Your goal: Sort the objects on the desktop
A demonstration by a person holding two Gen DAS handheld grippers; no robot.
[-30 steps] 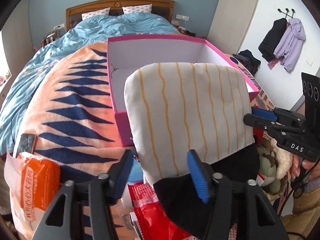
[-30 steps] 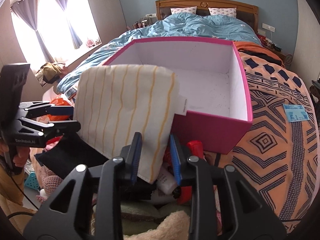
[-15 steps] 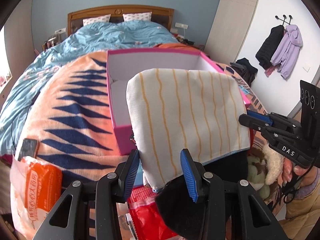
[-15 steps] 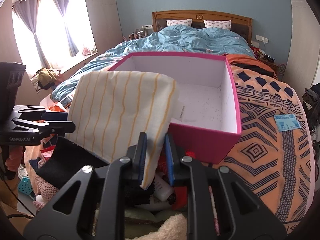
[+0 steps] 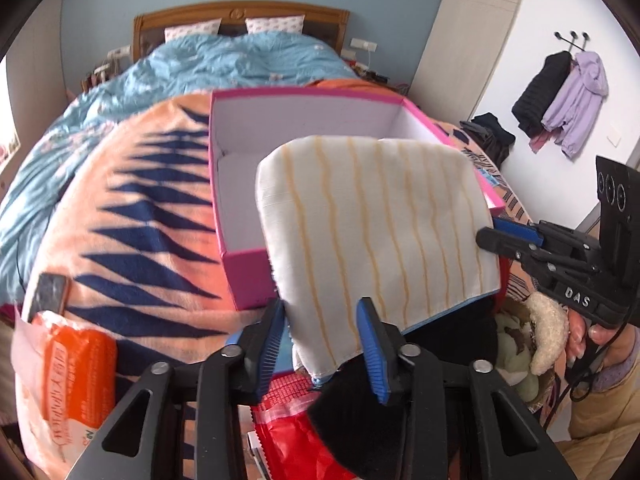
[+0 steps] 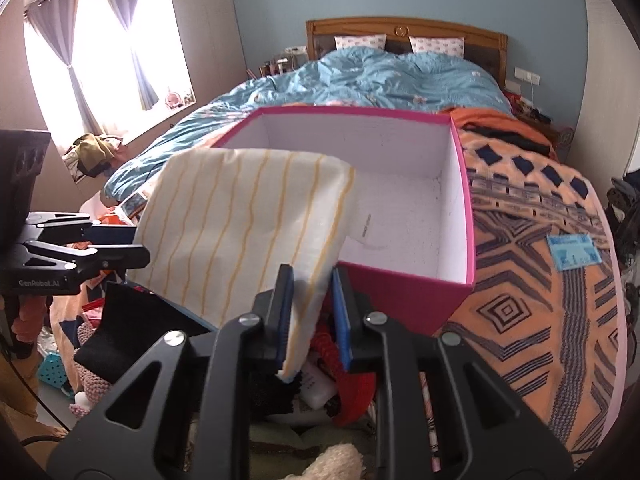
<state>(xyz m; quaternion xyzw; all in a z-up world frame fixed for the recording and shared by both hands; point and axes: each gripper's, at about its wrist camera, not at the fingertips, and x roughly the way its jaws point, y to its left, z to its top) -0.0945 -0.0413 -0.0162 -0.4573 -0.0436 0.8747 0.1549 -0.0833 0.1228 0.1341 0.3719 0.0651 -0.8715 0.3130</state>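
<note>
Blue-grey wall [image 6: 272,20], wooden headboard [image 6: 404,34] upper centre, blue duvet [image 6: 380,80] below, bright curtained window [image 6: 104,52] upper left, coats on hooks [image 5: 560,96] upper right.

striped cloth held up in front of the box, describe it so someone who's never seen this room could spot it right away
On the bed sits an open pink box on an orange patterned blanket. Held up at its near edge is the striped cloth: cream white with thin wavy yellow lines, unlike the black fabric and red packaging below.
</note>
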